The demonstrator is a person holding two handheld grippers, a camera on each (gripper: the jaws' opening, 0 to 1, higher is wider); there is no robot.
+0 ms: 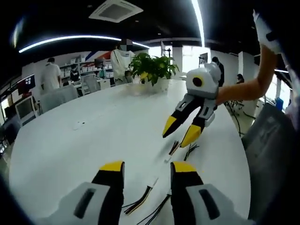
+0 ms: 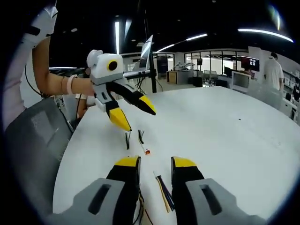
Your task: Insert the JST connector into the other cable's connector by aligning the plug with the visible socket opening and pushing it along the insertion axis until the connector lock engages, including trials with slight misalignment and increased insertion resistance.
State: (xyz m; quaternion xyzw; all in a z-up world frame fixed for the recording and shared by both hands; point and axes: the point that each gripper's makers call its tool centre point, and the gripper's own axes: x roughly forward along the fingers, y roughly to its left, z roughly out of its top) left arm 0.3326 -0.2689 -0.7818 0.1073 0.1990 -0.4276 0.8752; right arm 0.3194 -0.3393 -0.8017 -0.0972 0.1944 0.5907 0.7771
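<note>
Both tongs, left (image 1: pixel 147 167) and right (image 2: pixel 156 162), hung released above the table (image 1: pixel 93 126), cables (image 2: pixel 143 140) lying unplugged, nothing yet grasped.

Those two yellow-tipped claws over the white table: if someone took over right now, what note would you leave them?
Left claw: open, empty, hovering low over the table.
Right claw: open, empty, hovering above the other end of the wires.
Cables: two short wire bundles lie loose on the table, one near the left claw, the other near the right claw. In the right gripper view the far one shows a small pale plug.
Done: nothing picked up, nothing joined.
Left: grasp one cable in each claw, line up plug with socket, push together until it locks.
</note>
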